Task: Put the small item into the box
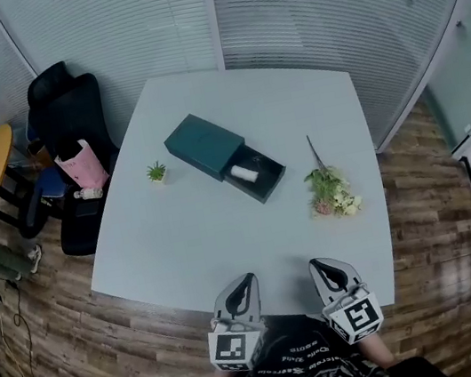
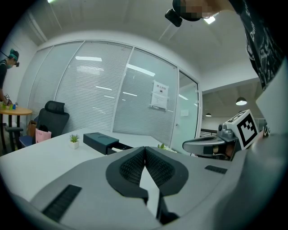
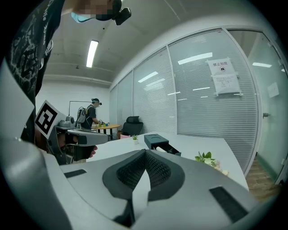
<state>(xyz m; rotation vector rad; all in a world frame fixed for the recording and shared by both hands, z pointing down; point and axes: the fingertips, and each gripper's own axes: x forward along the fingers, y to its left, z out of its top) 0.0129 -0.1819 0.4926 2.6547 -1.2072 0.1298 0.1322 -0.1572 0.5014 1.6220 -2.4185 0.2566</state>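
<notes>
both grey two-jaw grippers held low, side by side, close to the person's body. left gripper [image 1: 243,286]: jaws closed together, nothing between. right gripper [image 1: 324,269]: jaws closed together, nothing between.

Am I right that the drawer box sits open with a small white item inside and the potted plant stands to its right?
Not quite: the head view shows the potted plant left of the drawer box; the small white item is indeed inside.
</notes>
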